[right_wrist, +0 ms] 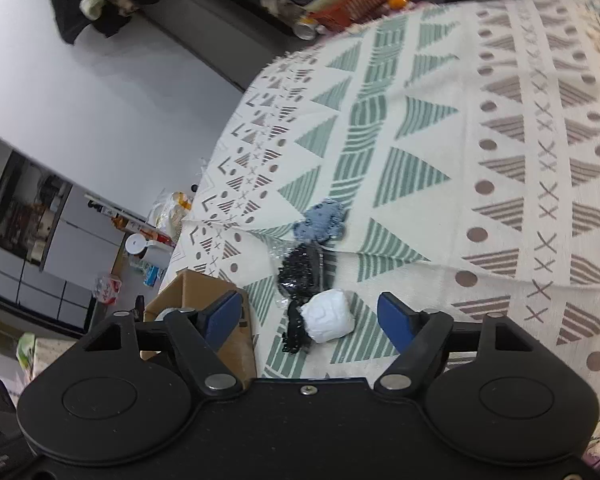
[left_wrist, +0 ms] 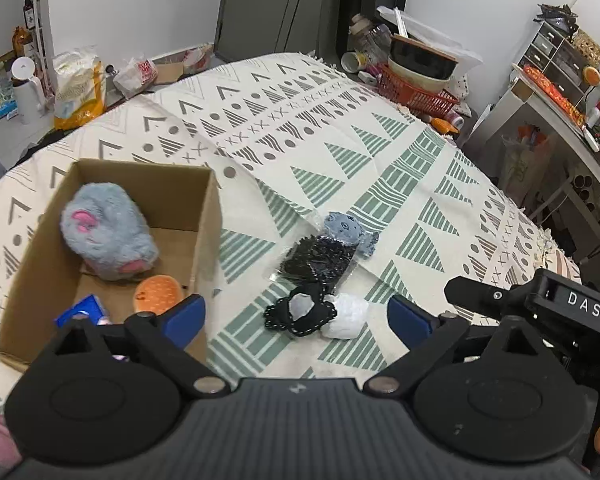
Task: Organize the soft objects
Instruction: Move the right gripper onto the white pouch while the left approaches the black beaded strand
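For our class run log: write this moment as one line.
left gripper: open, empty | right gripper: open, over white bundle | cardboard box: holds grey plush

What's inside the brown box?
Inside the cardboard box there is a fluffy grey plush with pink patches, an orange round toy and something blue. The left tool hides the near corner, so anything there can't be seen.
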`<state>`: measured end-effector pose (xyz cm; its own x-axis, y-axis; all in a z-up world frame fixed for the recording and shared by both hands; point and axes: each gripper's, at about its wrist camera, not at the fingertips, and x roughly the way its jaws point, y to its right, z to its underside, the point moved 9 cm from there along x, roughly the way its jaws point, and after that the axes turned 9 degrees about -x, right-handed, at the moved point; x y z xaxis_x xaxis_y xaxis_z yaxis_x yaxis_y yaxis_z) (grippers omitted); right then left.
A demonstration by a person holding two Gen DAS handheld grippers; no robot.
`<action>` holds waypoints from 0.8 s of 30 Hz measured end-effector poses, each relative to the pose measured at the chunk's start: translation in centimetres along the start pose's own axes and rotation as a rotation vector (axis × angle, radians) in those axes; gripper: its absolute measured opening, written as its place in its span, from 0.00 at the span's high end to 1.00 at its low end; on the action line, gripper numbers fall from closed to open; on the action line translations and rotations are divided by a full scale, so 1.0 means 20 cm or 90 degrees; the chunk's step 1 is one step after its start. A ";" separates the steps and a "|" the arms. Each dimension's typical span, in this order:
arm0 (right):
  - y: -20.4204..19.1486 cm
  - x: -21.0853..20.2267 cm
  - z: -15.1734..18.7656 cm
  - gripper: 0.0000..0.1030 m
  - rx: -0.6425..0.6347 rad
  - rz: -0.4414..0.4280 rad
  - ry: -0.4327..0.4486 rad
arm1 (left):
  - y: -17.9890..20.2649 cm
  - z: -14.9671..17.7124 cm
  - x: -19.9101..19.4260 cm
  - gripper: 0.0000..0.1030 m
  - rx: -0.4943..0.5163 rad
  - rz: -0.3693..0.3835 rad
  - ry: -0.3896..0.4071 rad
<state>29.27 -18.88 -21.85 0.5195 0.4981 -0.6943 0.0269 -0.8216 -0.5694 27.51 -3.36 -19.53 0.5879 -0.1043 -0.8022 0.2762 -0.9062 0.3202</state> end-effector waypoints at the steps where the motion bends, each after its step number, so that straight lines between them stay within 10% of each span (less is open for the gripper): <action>1: 0.02 0.01 0.00 0.35 0.010 -0.001 -0.003 | 0.01 0.01 0.02 0.10 0.000 -0.001 -0.004; 11: 0.12 0.17 0.01 0.52 0.068 -0.012 -0.045 | 0.06 0.08 0.24 0.38 -0.014 0.001 -0.043; 24: 0.14 0.34 0.04 0.54 0.085 -0.017 -0.085 | 0.03 0.14 0.50 0.39 -0.009 -0.018 -0.087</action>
<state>32.10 -17.54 -28.48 0.4026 0.5586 -0.7252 -0.0796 -0.7678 -0.6357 31.49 -6.00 -28.83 0.4713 -0.1349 -0.8716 0.3018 -0.9039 0.3032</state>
